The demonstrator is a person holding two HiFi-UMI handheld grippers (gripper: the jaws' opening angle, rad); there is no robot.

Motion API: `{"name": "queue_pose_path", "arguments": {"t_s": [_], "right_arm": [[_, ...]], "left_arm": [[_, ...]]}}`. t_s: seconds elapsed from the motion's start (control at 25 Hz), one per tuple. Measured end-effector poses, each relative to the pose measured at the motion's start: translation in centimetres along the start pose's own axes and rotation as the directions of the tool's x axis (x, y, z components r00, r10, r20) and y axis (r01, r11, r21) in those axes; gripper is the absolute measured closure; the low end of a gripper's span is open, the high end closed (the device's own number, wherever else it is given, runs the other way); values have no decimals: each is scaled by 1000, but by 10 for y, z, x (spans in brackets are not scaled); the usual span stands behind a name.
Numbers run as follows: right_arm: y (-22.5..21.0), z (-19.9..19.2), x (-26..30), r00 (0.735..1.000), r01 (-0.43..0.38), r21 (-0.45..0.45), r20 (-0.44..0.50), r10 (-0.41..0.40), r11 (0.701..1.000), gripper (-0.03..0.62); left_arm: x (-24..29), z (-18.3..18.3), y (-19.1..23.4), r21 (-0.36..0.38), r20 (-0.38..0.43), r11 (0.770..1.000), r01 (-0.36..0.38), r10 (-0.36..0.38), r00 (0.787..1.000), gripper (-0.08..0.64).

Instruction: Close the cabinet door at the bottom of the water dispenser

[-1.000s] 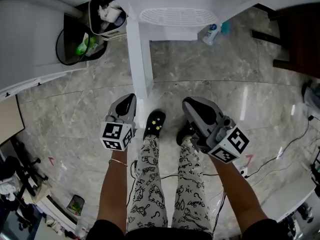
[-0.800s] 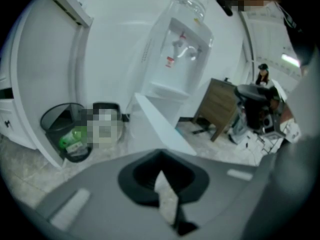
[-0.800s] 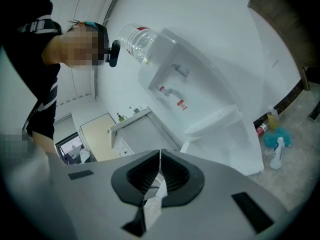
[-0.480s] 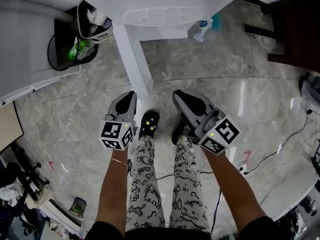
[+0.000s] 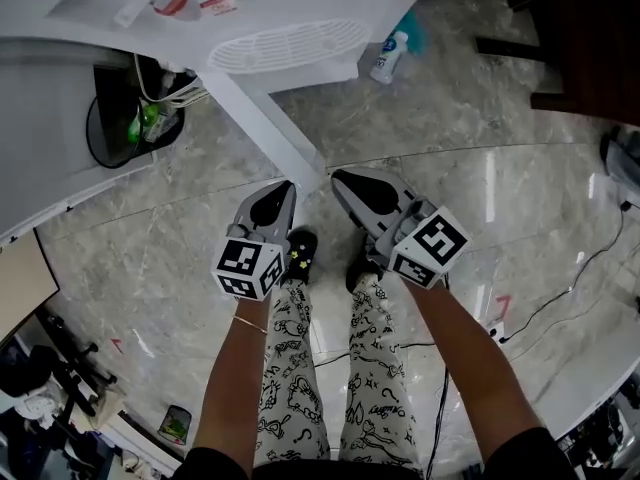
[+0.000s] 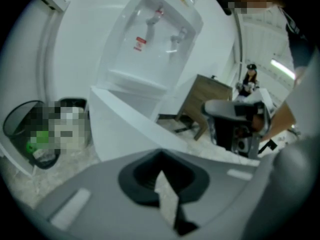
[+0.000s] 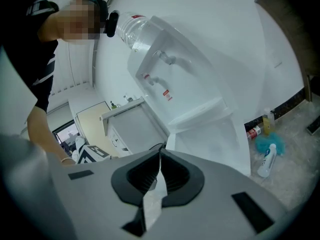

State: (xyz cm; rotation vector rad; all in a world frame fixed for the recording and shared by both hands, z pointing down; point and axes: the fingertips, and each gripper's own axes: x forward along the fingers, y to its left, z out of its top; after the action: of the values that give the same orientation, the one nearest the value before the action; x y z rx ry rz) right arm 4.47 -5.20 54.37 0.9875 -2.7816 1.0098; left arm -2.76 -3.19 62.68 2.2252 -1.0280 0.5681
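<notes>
The white water dispenser (image 5: pixel 290 43) stands at the top of the head view. Its bottom cabinet door (image 5: pixel 270 123) hangs open, a thin white panel reaching diagonally out over the floor. The door's free edge ends between my two grippers. My left gripper (image 5: pixel 284 188) is shut and empty, just left of that edge. My right gripper (image 5: pixel 340 178) is also shut and empty, close on the right; I cannot tell whether it touches the door. In the left gripper view the door (image 6: pixel 125 129) stands ahead under the dispenser (image 6: pixel 150 49). The right gripper view shows the door (image 7: pixel 215 144) ahead too.
A black waste bin (image 5: pixel 120 128) with rubbish sits left of the dispenser beside a white wall. Bottles (image 5: pixel 388 56) stand on the marble floor to its right, and dark wooden furniture (image 5: pixel 580 38) fills the far right. My feet in black shoes (image 5: pixel 298 248) are below the grippers.
Both grippers have moved forward and closer together, up to the door's free edge. The door now runs diagonally in the head view instead of straight down.
</notes>
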Motion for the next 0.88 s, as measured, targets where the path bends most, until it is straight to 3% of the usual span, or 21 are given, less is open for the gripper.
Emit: {"name": "queue_pose_path", "arguments": {"t_s": [0.2, 0.44, 0.6, 0.88], "right_arm": [[-29, -3, 3, 998, 3, -66, -70, -8, 998, 575], [-67, 11, -5, 996, 83, -44, -34, -85, 996, 575], [-89, 15, -10, 990, 143, 5, -10, -143, 990, 575], [-119, 22, -20, 983, 181, 21, 9, -181, 983, 575]], "left_arm": [[34, 21, -16, 21, -11, 998, 51, -51, 999, 561], [69, 43, -31, 53, -15, 995, 88, -87, 996, 561], [86, 56, -34, -4, 23, 995, 96, -96, 995, 561], [123, 85, -37, -56, 56, 993, 108, -105, 993, 561]]}}
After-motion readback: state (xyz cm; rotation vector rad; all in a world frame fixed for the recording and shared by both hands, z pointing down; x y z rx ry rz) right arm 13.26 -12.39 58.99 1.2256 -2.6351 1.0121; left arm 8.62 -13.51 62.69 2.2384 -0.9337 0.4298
